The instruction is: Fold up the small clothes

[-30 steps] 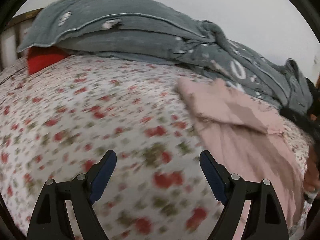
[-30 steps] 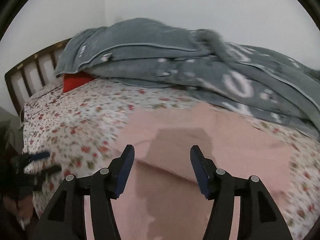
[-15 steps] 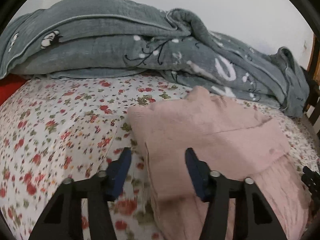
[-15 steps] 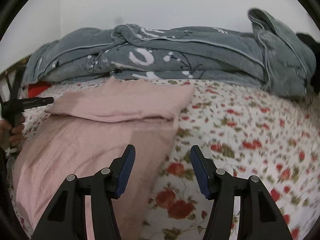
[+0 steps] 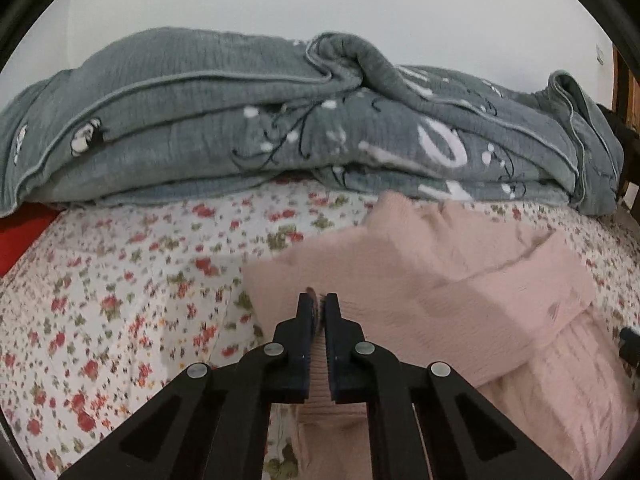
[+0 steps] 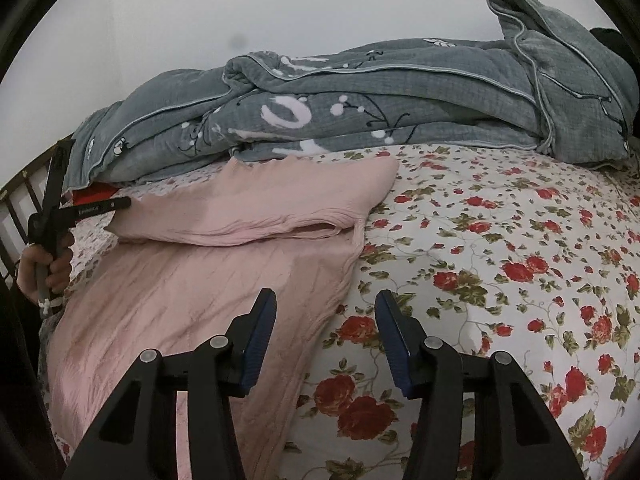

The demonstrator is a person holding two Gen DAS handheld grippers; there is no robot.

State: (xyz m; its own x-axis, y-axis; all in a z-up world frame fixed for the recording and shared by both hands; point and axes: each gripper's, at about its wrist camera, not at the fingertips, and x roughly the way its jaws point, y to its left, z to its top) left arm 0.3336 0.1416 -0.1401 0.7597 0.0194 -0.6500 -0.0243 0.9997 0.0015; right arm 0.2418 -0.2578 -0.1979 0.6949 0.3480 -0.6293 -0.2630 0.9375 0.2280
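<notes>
A pink garment lies on the floral bed sheet, its top part folded down over its body. My left gripper is shut on a pinch of the garment's left edge; from the right wrist view it shows at the far left, held by a hand. My right gripper hovers over the garment's right edge, jaws closing. The left finger is over pink cloth and the right finger over the sheet. The pads do not press on anything.
A bunched grey quilt runs along the far side of the bed against a white wall. A red pillow pokes out at the left, next to a slatted headboard. Floral sheet spreads left of the garment.
My left gripper slid right across the sheet to the garment's left edge and shut on it. My right gripper swung to the garment's right edge, sank lower, and its jaws narrowed slightly.
</notes>
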